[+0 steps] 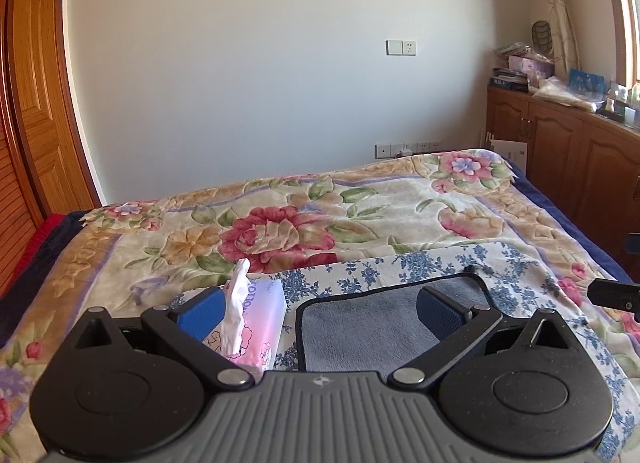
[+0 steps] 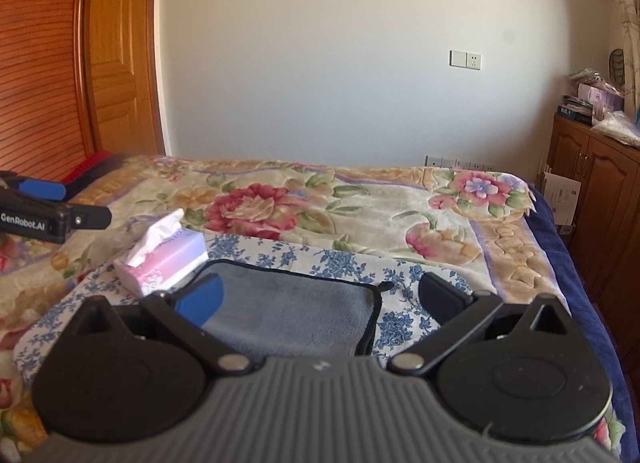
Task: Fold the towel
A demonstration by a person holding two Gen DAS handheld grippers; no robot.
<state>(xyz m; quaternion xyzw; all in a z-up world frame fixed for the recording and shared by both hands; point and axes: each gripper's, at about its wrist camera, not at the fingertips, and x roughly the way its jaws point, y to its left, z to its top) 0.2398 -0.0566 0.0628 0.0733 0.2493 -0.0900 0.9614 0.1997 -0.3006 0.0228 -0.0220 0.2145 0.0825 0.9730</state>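
A grey towel point(image 1: 360, 323) with a black hem lies flat on a blue-flowered cloth point(image 1: 400, 263) on the bed. My left gripper point(image 1: 320, 311) hovers open over the towel's left part, nothing between its fingers. In the right wrist view the same grey towel point(image 2: 296, 311) lies just ahead, its black loop at the far right corner. My right gripper point(image 2: 320, 295) is open above it and holds nothing. The left gripper point(image 2: 52, 211) shows at the left edge of that view. A tip of the right gripper point(image 1: 616, 295) shows at the right edge of the left view.
A pink tissue pack point(image 1: 256, 327) with a tissue sticking up sits left of the towel, also seen as the tissue pack point(image 2: 164, 263). A flowered blanket point(image 1: 280, 231) covers the bed. Wooden cabinets point(image 1: 560, 151) stand right, a wooden door point(image 2: 120, 55) left.
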